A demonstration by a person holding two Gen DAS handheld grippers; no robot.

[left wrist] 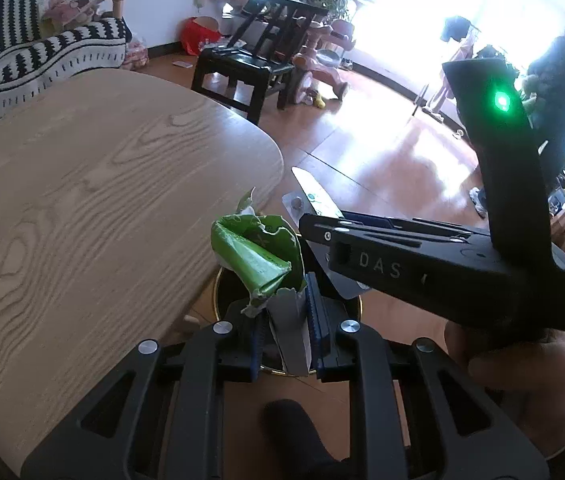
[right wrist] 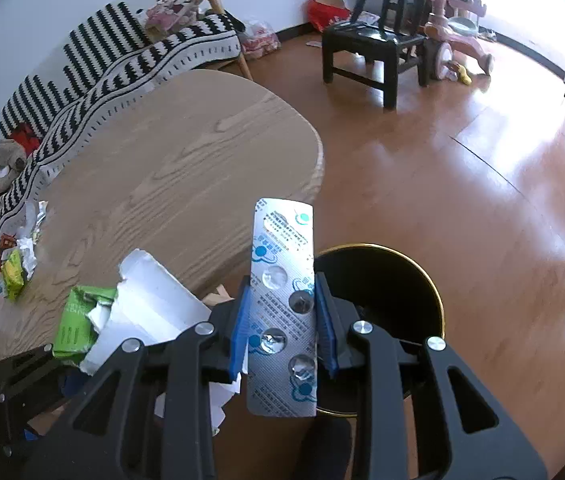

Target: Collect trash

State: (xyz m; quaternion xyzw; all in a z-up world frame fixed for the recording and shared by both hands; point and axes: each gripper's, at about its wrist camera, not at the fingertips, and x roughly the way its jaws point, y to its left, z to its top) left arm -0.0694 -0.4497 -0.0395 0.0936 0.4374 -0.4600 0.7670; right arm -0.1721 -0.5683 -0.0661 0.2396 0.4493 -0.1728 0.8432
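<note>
Up close in the left view, the left gripper (left wrist: 282, 320) clamps a torn green-and-white cardboard box (left wrist: 256, 256), light and crushable, above the black gold-rimmed bin (left wrist: 222, 280). Rightward, the right gripper (right wrist: 282, 320) pinches a stiff, slippery silver foil blister strip (right wrist: 284, 304) mid-length beside the bin (right wrist: 402, 280).

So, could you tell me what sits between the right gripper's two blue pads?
A silver blister pack stands upright between the right gripper's blue pads, above the black bin; the right wrist view shows it.

Wooden table (right wrist: 186, 160), crumpled wrappers (right wrist: 22, 256) at its far edge
</note>
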